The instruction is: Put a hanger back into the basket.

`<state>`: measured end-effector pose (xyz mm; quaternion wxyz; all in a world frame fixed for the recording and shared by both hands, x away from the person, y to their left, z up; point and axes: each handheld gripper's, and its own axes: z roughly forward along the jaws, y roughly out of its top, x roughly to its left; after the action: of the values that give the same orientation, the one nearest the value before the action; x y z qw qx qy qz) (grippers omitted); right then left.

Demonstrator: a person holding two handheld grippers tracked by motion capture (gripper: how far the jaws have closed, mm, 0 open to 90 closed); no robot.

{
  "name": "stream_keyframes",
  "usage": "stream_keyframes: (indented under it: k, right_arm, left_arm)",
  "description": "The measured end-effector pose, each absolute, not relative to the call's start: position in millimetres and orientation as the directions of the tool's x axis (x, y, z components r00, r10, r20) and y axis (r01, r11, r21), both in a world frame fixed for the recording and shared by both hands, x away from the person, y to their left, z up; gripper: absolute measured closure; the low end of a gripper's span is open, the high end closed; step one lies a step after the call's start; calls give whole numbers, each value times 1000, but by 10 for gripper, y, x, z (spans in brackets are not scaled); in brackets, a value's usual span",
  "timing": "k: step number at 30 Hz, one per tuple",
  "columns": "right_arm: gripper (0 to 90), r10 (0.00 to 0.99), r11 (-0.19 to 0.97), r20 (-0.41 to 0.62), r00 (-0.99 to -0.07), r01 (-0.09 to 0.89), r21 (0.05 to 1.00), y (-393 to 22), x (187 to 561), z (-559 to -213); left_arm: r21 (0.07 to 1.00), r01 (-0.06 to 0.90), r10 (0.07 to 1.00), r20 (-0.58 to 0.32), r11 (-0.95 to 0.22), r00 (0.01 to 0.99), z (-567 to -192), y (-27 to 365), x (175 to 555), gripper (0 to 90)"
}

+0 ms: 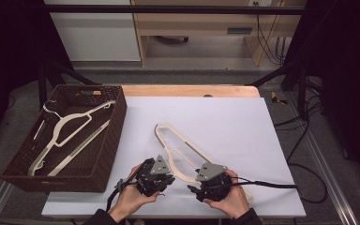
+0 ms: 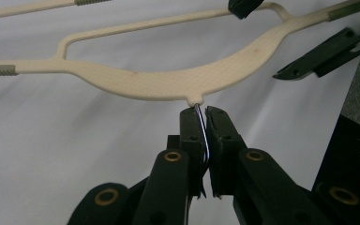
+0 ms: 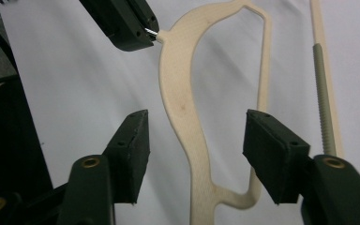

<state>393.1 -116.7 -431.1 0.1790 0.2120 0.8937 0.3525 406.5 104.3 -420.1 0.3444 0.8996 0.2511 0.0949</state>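
White sheet (image 1: 225, 117); left tool (image 2: 201, 117) clamps hanger (image 2: 168, 84) hook.

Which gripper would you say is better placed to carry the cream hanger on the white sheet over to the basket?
The left gripper, probably: its jaws are shut on the hanger's metal hook. The right gripper stands open astride the hanger, pads clear of it.

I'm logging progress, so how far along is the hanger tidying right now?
One hanger already lies in the basket. The second hanger is in hand: the left tool grips its metal hook, while the right tool is open around its shoulder. Moving it to the basket remains.
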Motion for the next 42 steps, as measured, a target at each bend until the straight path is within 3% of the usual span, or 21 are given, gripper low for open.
stream_keyframes:
  k: [5, 10, 16, 23, 27, 36, 42]
  right_arm:
    - [566, 472, 706, -213, -856, 222, 672, -1140, 3944, -4371]
    - [749, 454, 733, -213, -865, 227, 641, -1121, 3936, -4397]
    - [776, 441, 724, -196, -876, 217, 655, -1132, 3926, -4388]
    - [799, 456, 722, -224, -861, 210, 660, -1195, 3911, -4313]
    - [805, 448, 726, -234, -863, 199, 658, -1245, 3920, -4265]
    - [831, 505, 693, -250, -826, 215, 688, -1397, 3937, -4073]
    - [854, 550, 658, -254, -795, 226, 719, -1476, 3985, -3963]
  left_arm:
    - [655, 388, 510, -5, -648, 860, -4205, 1021, 4051, 858]
    - [648, 387, 514, 8, -656, 857, -4212, 1013, 4045, 852]
    - [708, 356, 515, 12, -610, 857, -4117, 1082, 4029, 827]
    - [854, 275, 530, 1, -442, 848, -3843, 1327, 4032, 509]
    - [893, 257, 573, 1, -369, 820, -3717, 1489, 4044, 399]
    - [919, 270, 630, -31, -288, 776, -3691, 1800, 4134, 270]
    - [917, 270, 636, -23, -295, 772, -3726, 1873, 4151, 230]
